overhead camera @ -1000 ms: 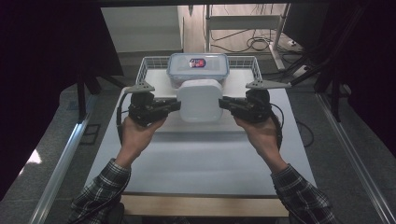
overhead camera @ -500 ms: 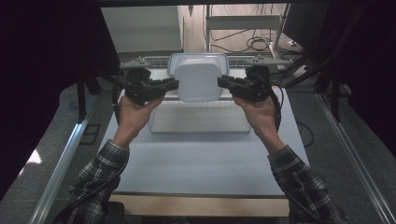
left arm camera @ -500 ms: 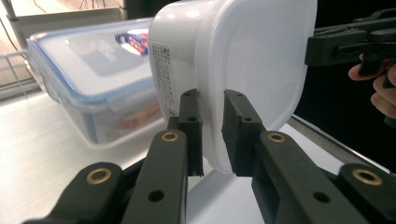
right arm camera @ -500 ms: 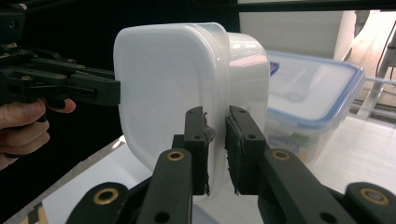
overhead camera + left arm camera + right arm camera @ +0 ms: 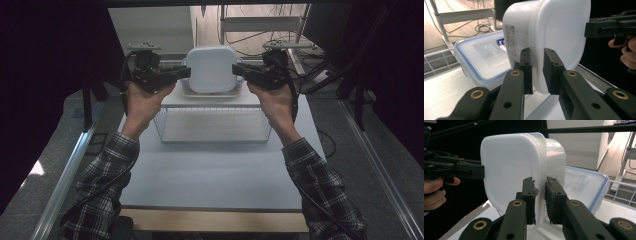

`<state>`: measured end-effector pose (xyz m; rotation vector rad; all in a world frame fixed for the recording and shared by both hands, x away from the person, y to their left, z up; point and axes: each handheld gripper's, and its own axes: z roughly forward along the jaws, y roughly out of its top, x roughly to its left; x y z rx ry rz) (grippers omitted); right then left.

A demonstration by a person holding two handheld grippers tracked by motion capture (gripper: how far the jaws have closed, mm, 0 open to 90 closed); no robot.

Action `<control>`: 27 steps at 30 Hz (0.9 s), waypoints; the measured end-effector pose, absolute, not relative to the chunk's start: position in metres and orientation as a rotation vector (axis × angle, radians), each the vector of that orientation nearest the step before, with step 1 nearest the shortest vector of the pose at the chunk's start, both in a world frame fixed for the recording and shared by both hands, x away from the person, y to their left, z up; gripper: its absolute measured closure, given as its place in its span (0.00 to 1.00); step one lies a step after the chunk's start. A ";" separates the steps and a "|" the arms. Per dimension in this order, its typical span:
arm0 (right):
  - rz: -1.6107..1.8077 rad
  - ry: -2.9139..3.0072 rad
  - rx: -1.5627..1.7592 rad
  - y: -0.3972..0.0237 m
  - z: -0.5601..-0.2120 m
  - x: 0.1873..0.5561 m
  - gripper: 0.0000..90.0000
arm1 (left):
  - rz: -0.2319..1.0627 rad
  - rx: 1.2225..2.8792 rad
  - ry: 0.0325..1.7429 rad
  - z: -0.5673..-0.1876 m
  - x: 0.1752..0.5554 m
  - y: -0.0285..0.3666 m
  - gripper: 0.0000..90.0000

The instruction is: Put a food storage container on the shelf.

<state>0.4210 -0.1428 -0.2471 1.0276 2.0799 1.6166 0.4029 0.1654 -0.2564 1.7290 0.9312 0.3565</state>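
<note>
A white lidded plastic container (image 5: 211, 69) hangs in the air, tipped on edge with one broad flat face toward me. My left gripper (image 5: 186, 74) is shut on its left rim and my right gripper (image 5: 236, 71) is shut on its right rim. In the left gripper view the jaws (image 5: 537, 72) pinch the rim of the white container (image 5: 559, 30). The right gripper view has the jaws (image 5: 539, 200) clamped on the opposite rim of the container (image 5: 509, 165). Just below it sits a clear container with a blue-edged lid (image 5: 481, 60).
The blue-edged container (image 5: 584, 185) rests in a white wire basket (image 5: 212, 125) at the far side of the white table (image 5: 215, 175). Metal racks and cables stand behind the table, and dark curtains hang on both sides.
Both hands have lifted the white container off the table and carried it up and away from me, over the basket. The grips have stayed the same.
</note>
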 end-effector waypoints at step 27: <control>1.632 2.074 1.120 -0.134 -0.245 0.458 0.75 | 0.320 1.688 0.946 -0.257 0.439 0.165 0.69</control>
